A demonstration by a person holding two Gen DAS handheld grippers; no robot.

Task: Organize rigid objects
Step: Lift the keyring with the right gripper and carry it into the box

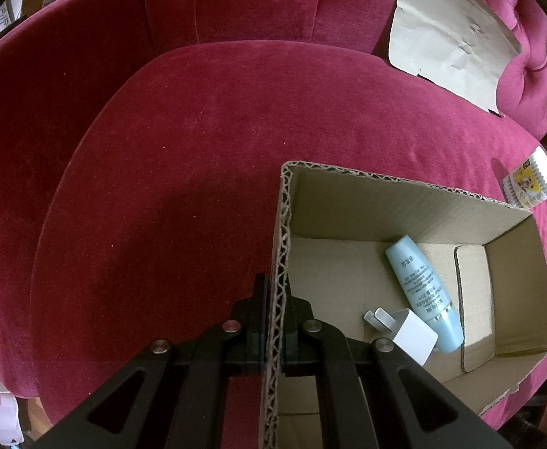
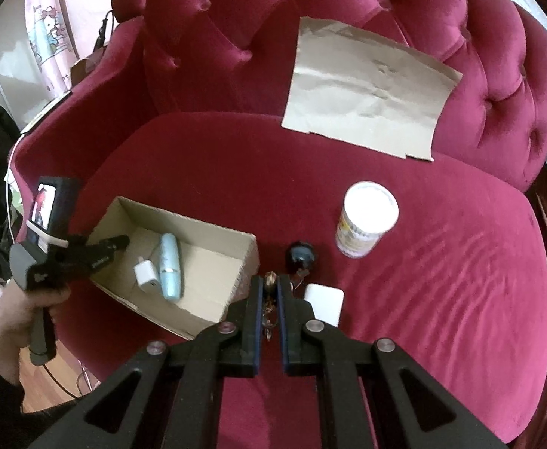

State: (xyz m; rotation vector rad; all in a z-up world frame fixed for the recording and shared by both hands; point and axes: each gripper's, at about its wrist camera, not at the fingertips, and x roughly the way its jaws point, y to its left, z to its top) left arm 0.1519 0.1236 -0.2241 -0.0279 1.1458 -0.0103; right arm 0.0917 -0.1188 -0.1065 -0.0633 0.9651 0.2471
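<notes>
Two grippers: left (image 1: 273, 321) clamps the box (image 1: 283, 224) wall, right (image 2: 269, 299) pinches a dangling trinket (image 2: 270, 292) that may slip out.

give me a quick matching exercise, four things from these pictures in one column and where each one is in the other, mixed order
Things:
1. light blue bottle
2. cotton swab tub
3. brown paper sheet
4. small brass trinket

Places:
A. between the right tongs
B. lying inside the cardboard box, beside the white charger
C. leaning on the sofa backrest
D. standing upright on the seat cushion

Pairs: 1-B, 2-D, 3-C, 4-A
</notes>
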